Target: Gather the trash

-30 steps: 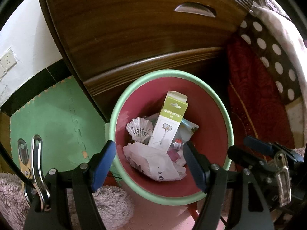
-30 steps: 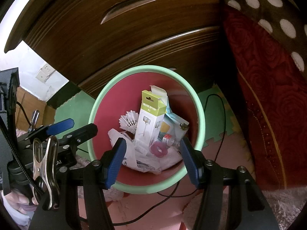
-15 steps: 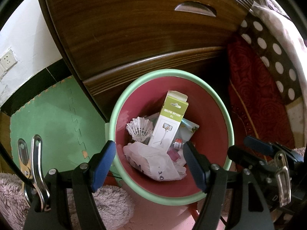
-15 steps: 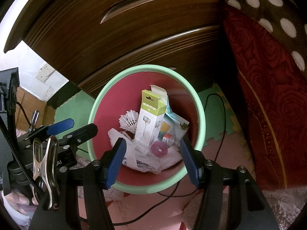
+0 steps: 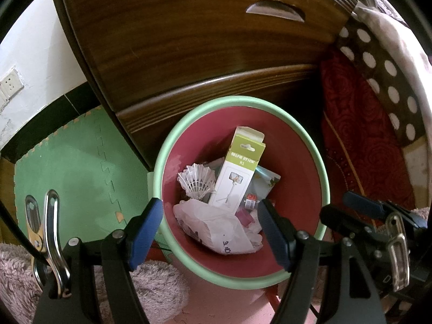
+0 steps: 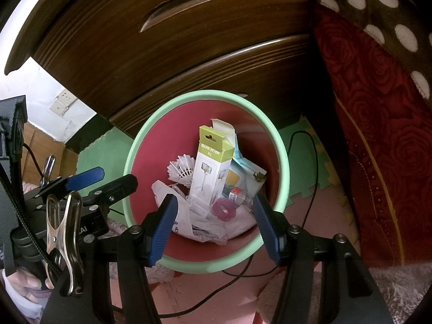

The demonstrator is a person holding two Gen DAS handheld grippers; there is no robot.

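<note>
Both grippers poised over the bin, nothing changed in the last second

From left to right: the left gripper [image 5: 210, 229] hangs with fingers spread and empty above the green-rimmed bin [image 5: 172, 145], exactly as it did a moment ago; inside lie a shuttlecock [image 5: 195, 179], a white plastic bag [image 5: 218, 229] and an upright selfie stick box [image 5: 237, 170]. The right gripper [image 6: 214, 226] is likewise released and unmoved. With the trash already binned, the collecting looks finished or paused.

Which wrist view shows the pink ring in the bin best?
The right wrist view: the pink ring lies whole and unobstructed on the trash in the bin, with its centre hole visible. In the left wrist view only a pink scrap shows beside the white plastic bag, its shape unreadable.
</note>
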